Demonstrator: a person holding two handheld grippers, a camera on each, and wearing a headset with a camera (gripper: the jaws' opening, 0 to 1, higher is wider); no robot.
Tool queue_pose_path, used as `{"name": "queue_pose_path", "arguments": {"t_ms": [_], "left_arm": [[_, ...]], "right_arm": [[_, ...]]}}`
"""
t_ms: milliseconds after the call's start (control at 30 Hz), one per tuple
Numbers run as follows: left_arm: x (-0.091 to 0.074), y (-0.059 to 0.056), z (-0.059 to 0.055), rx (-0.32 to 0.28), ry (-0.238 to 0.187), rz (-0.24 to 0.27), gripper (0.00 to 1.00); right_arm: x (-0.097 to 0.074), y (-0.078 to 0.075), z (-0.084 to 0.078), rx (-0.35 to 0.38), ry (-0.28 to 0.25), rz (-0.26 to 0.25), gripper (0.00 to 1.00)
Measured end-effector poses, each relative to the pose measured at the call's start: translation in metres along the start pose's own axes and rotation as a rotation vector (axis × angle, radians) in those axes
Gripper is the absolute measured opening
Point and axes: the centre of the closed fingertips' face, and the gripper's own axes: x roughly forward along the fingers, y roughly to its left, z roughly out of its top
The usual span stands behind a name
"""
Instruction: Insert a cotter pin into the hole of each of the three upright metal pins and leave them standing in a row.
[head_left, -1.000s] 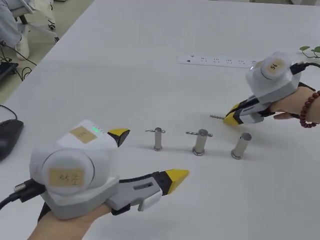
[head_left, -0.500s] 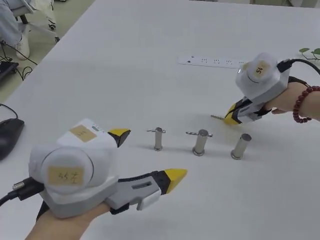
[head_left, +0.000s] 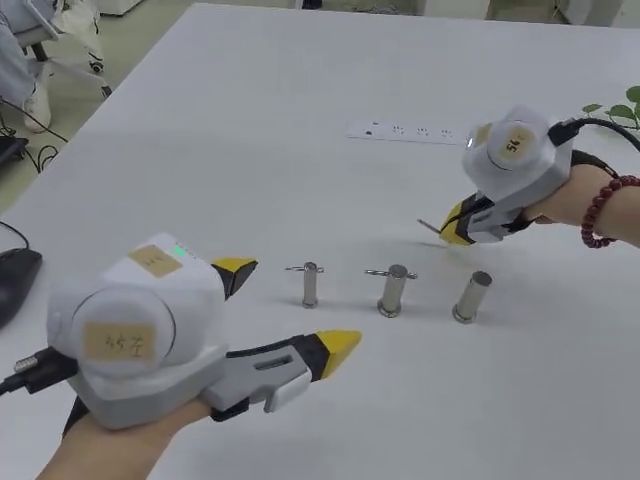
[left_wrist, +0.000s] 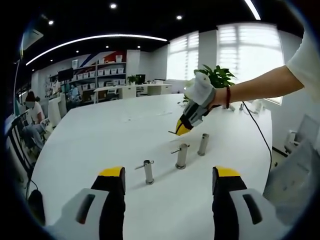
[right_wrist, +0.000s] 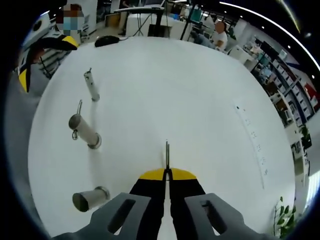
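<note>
White worktop (head_left: 250, 120) bore three upright metal pins in a left-to-right row. The left pin (head_left: 310, 285) and middle pin (head_left: 391, 291) each carried a crosswise cotter pin (head_left: 378, 272); the right pin (head_left: 471, 297) stood plain. Just beyond, the right hand-held gripper (head_left: 452, 232) pinched a loose cotter pin (head_left: 428, 226), its long axis pointing left. The left hand-held gripper (left_wrist: 170, 174) hovered spread, near left.

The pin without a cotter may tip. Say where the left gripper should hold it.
Probably low on the shaft of the bare pin, above its base, left gripper coming level from the person's side. It stands upright, and the middle pin carries its cotter near the top, so leave that end free.
</note>
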Motion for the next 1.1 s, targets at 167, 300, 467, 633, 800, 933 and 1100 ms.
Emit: {"name": "queue_pose_path", "arguments": {"t_ms": [167,300,467,633,800,933,1100], "left_arm": [[0.000,0.000,0.009,-0.033,-0.026,-0.016,0.64],[0.000,-0.001,0.015,-0.055,-0.037,-0.030,0.58],[0.001,-0.004,0.022,-0.088,-0.049,-0.055,0.53],[0.002,-0.008,0.027,-0.114,-0.049,-0.077,0.48],[0.003,-0.014,0.030,-0.139,-0.051,-0.109,0.42],[0.004,-0.020,0.032,-0.155,-0.046,-0.130,0.39],[0.004,-0.027,0.032,-0.158,-0.034,-0.154,0.32]], "right_arm": [[-0.016,0.000,0.017,-0.046,-0.054,-0.037,0.02],[-0.033,0.008,0.033,-0.082,-0.105,-0.060,0.02],[-0.046,0.014,0.045,-0.118,-0.157,-0.075,0.02],[-0.054,0.025,0.054,-0.151,-0.190,-0.072,0.02],[-0.066,0.051,0.065,-0.182,-0.217,-0.059,0.02],[-0.072,0.073,0.072,-0.222,-0.235,-0.040,0.02],[-0.074,0.092,0.077,-0.254,-0.245,-0.019,0.02]]}}
